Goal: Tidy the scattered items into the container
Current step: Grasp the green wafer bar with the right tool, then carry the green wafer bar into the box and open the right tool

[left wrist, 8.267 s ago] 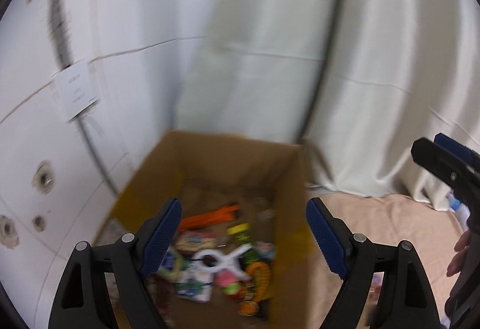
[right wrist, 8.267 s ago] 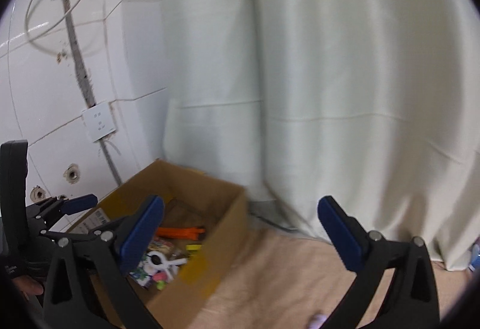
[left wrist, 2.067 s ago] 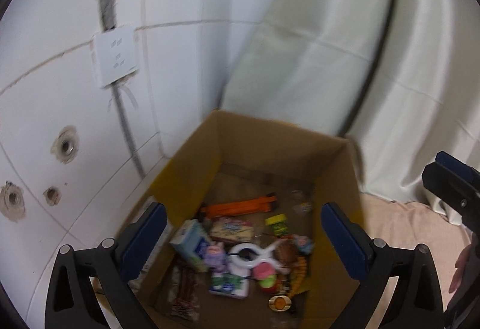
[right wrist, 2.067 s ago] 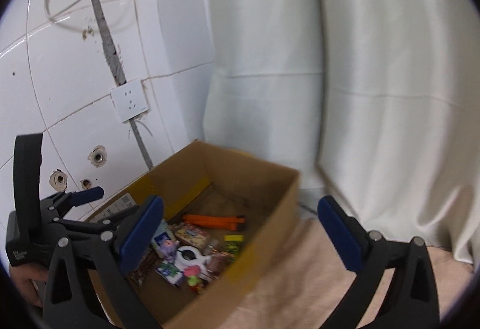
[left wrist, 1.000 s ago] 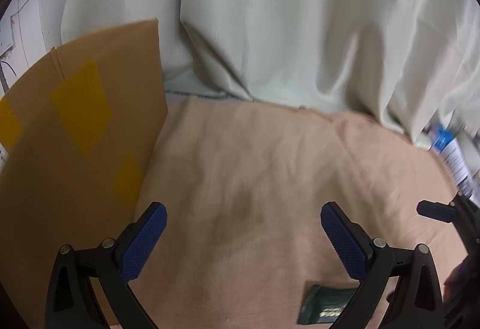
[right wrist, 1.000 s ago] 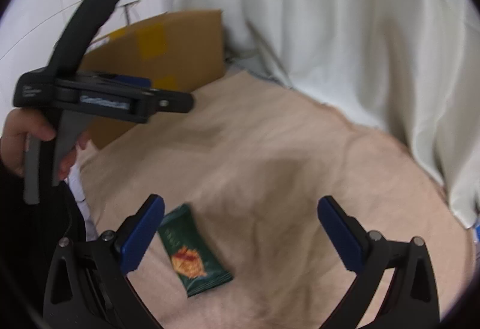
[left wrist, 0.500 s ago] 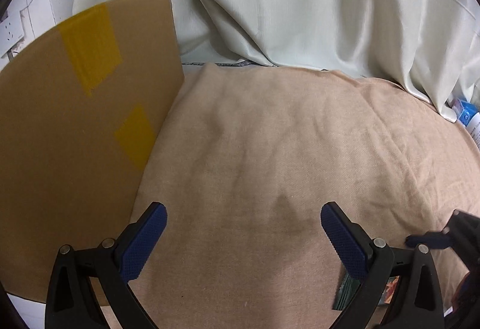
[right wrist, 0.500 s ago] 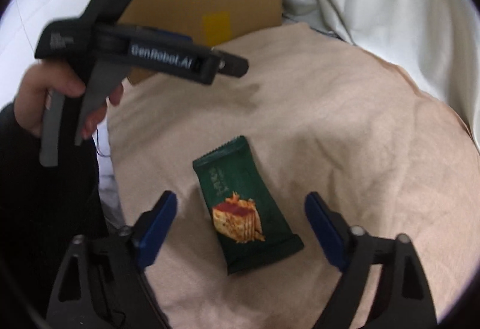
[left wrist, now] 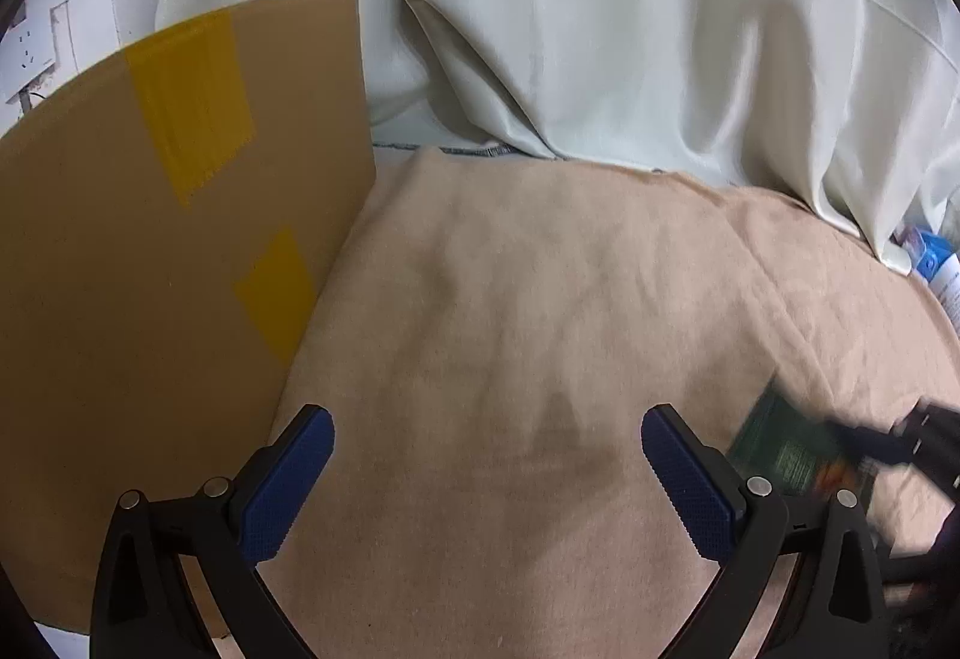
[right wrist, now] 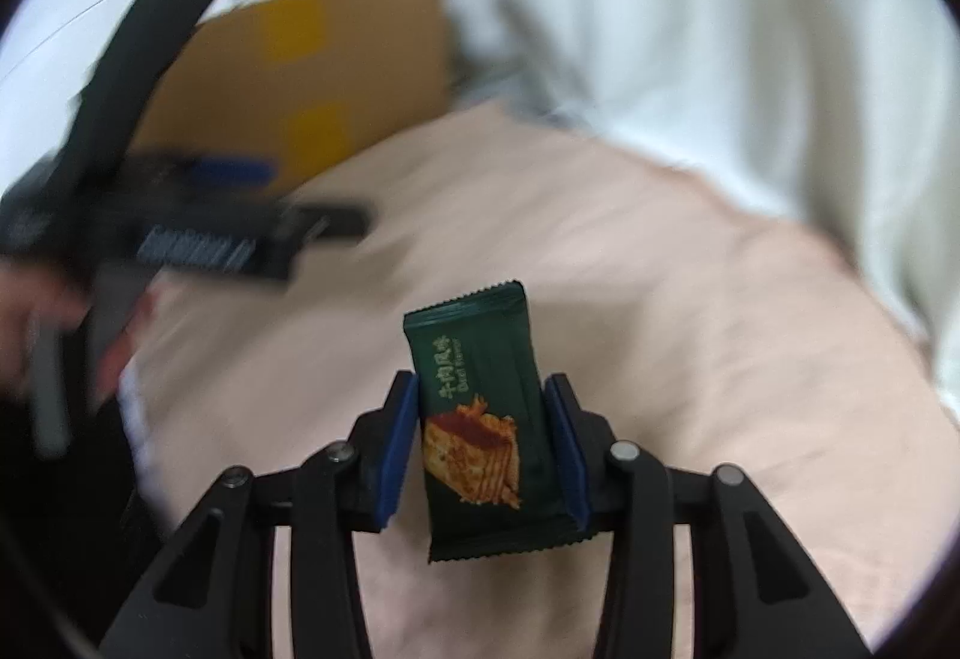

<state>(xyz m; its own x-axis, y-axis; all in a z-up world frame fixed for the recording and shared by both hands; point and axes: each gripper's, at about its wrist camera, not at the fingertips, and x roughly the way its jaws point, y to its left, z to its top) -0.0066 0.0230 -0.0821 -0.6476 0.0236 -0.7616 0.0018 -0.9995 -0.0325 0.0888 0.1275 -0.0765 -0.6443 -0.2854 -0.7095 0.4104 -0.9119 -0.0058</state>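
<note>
Wafer packet (right wrist: 480,419) newly lifted, box (left wrist: 150,239) beside

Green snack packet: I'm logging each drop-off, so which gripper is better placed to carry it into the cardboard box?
Right. The right gripper is already shut on the green snack packet. The left gripper is open and holds nothing, beside the cardboard box.

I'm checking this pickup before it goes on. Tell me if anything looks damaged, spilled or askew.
Nothing stands out. The right gripper holds the green snack packet by its sides, wrapper intact. The left gripper is open over bare beige cloth. The cardboard box stands upright.
</note>
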